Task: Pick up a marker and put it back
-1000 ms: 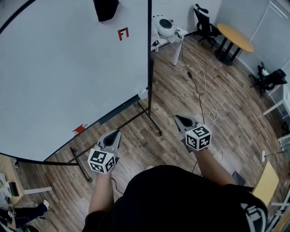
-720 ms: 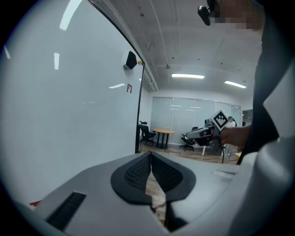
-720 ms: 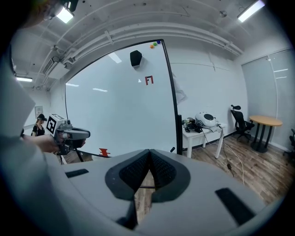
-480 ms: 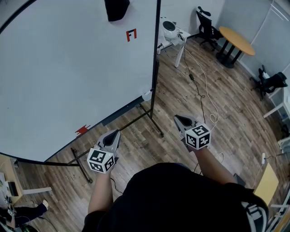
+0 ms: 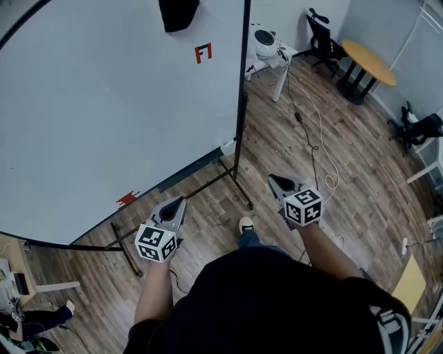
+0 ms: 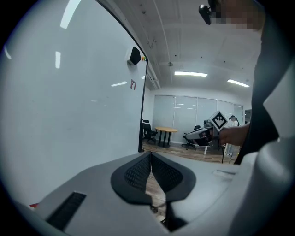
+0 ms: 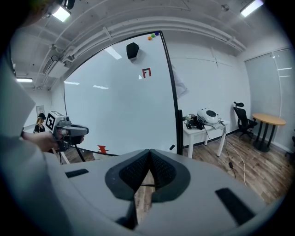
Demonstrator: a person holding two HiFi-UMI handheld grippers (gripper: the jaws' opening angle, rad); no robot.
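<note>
Starting at the business end: the left gripper (image 6: 150, 155) has its jaws pressed right together with nothing between the pads, and the right gripper (image 7: 149, 151) is the same, closed tight and empty. Makes sense to me, there's nothing within reach to grab, so no reason to hold them open.

Both are held low in front of the person's waist, pointing ahead and a bit downward, well apart from each other. That looks like a carrying pose, not a reach. The left one sits nearer the whiteboard (image 5: 104, 104), which fills the left and far side of the scene on its rolling stand.

As for the marker, honestly I can't pick one out for certain. My guess is it lives on the ledge (image 5: 187, 176) along the board's bottom edge. There's a small dark stub (image 7: 171, 147) at the ledge's right end by the frame post in the right gripper view (could be a marker, could be a bit of the stand). On the board itself there's a black block (image 5: 178, 14) up top, a red mark (image 5: 203, 52) near the right edge and another red mark (image 5: 127, 199) down low.

Further right and far, a white desk (image 5: 271, 61) carries a round white device (image 5: 264, 40), with a cable (image 5: 315, 131) trailing across the wood floor (image 5: 360, 173).

I'd say the task has barely started: the pick-up hasn't happened, and someone needs to close in on that ledge first.
</note>
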